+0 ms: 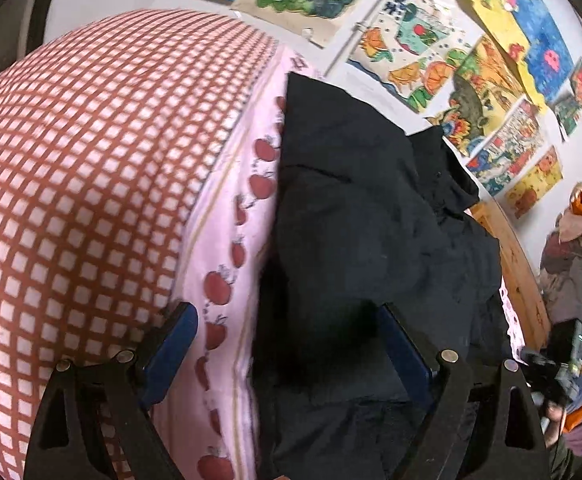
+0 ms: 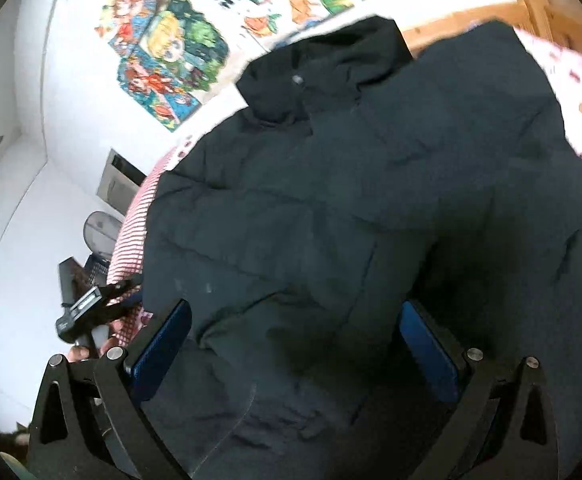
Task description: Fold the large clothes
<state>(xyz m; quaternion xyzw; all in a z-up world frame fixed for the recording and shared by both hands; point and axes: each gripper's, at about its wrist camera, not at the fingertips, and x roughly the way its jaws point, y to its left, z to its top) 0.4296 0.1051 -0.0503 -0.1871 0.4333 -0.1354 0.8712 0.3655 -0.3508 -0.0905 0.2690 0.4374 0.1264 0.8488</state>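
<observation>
From the left wrist view, the left gripper (image 1: 287, 344) hangs with its jaws spread wide and nothing between them, over the seam where one black padded jacket (image 1: 371, 216) meets the pink apple-print sheet (image 1: 231, 216) of the bed; the jacket lies on that sheet, with a red-checked quilt (image 1: 83, 160) on the sheet's far side from it and a wooden bed frame (image 1: 519, 264) beyond the jacket. Many drawings (image 1: 431, 40) cover the wall past the jacket's collar. From the right wrist view, the right gripper (image 2: 295, 340) also has its jaws spread and empty above the jacket's body, with the hood (image 2: 331, 68) towards the wall and the other gripper's handle seen off the jacket's side edge. The step looks like reaching for a new hold between folds; next, each gripper likely needs to pinch an edge or hem of the jacket and carry it across the body. One jacket, two grippers.
</observation>
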